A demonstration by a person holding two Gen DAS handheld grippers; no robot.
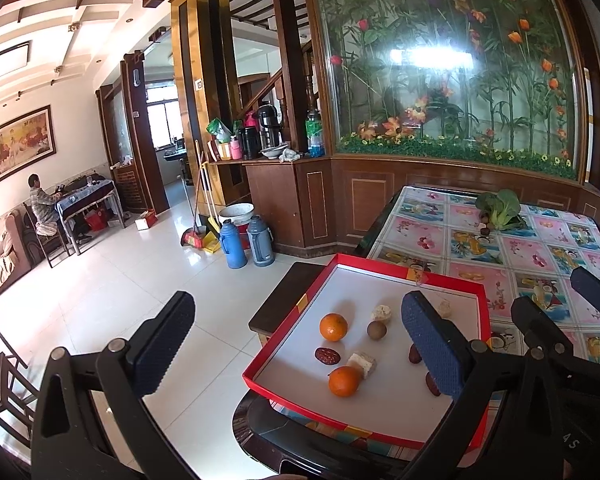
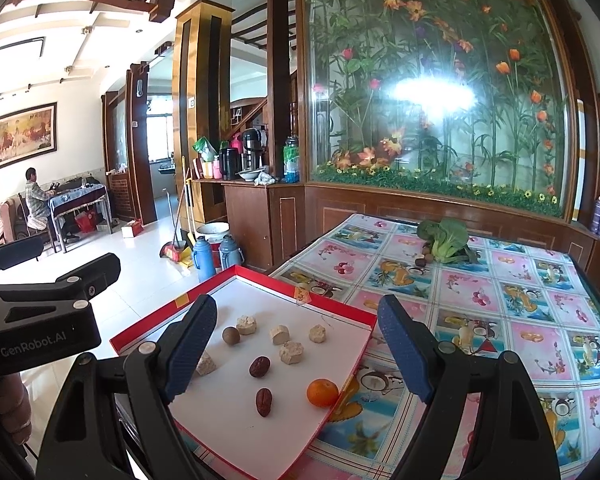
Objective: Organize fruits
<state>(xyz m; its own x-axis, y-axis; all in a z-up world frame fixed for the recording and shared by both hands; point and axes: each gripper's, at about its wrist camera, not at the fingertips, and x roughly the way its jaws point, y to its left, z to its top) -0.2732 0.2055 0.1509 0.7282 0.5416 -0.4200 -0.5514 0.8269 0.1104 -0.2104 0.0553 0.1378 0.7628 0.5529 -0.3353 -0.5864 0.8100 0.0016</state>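
A red-rimmed white tray lies on the table corner. In it I see two oranges, a brown longan, red dates and pale cake pieces. One orange sits by the tray's right rim in the right wrist view. My left gripper is open and empty above the tray's left edge. My right gripper is open and empty above the tray.
A leafy green vegetable with small brown fruits beside it lies at the far side of the patterned tablecloth. Thermos flasks stand on the floor left of the table. A wooden cabinet with a glass flower panel backs the table.
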